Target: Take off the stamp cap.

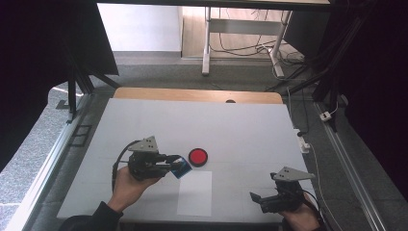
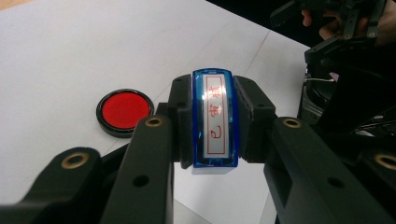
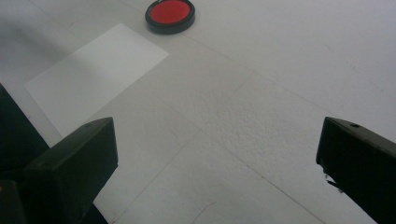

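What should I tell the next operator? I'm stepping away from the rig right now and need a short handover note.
Left gripper: shut on the blue stamp, held above the table beside the red ink pad, red characters on its face.
Right gripper: open, nothing between its jaws, near the table's front right.
White paper sheet: flat on the table, just in front of the ink pad, no print visible on it.
Done: stamp picked up.
Left, probably: ink the stamp if it needs it, then press it on the sheet.
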